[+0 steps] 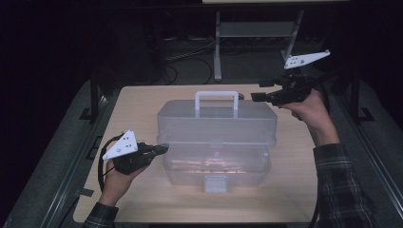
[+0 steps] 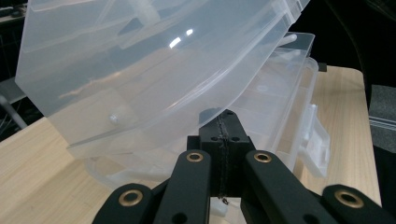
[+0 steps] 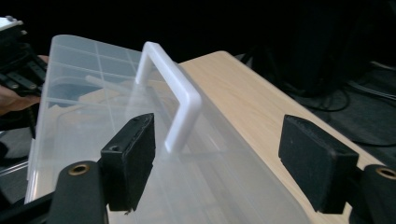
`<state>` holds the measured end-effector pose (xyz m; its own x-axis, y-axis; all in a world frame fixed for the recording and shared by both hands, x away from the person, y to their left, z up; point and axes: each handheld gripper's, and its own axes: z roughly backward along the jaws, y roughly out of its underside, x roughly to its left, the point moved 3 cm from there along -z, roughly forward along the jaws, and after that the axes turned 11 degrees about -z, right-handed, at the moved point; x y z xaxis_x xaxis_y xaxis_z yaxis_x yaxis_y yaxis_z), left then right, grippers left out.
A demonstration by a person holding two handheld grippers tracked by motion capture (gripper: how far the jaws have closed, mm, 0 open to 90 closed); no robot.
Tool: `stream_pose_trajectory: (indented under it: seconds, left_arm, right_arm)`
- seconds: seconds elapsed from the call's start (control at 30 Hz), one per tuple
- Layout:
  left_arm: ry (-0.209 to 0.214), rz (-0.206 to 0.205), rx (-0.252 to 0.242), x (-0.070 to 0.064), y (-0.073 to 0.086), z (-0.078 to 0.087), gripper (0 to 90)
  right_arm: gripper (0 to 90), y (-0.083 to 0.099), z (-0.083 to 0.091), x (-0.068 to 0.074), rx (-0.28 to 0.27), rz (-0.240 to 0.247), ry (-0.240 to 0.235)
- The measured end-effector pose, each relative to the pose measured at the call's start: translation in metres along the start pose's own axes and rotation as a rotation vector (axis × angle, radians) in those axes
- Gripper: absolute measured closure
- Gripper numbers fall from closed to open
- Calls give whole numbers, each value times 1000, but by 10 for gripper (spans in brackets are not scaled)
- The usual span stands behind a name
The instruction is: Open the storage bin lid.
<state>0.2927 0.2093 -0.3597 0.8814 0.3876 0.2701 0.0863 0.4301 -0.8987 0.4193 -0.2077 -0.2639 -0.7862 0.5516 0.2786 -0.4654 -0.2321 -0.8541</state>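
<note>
2 claws | left claw (image 1: 164,148) pinched at box lid (image 1: 217,121), seemingly | right claw (image 3: 219,163) agape

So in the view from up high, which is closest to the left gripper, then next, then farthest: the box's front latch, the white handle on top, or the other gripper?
Measured from the left gripper:
1. Front latch, low on the clear box's near side, just to the right of it.
2. White handle, up on the lid, toward the far side.
3. Right gripper, beyond the handle at the box's far right corner.
</note>
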Motion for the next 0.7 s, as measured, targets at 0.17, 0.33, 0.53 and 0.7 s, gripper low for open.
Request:
stream_pose_trajectory:
  seconds: [0.17,0.33,0.53,0.7]
  left_arm:
    - [-4,-2,-1,1,-1,0,898]
    - [-9,-2,-2,3,-2,0,899]
    - [-9,6,-2,4,-4,0,898]
    - [-7,15,-1,5,-5,0,899]
  right_arm:
    - [269,10,17,-2,-23,-19,35]
    - [269,24,31,-3,-33,-32,71]
    - [271,46,49,-5,-57,-61,124]
    - [280,64,57,-3,-62,-69,141]
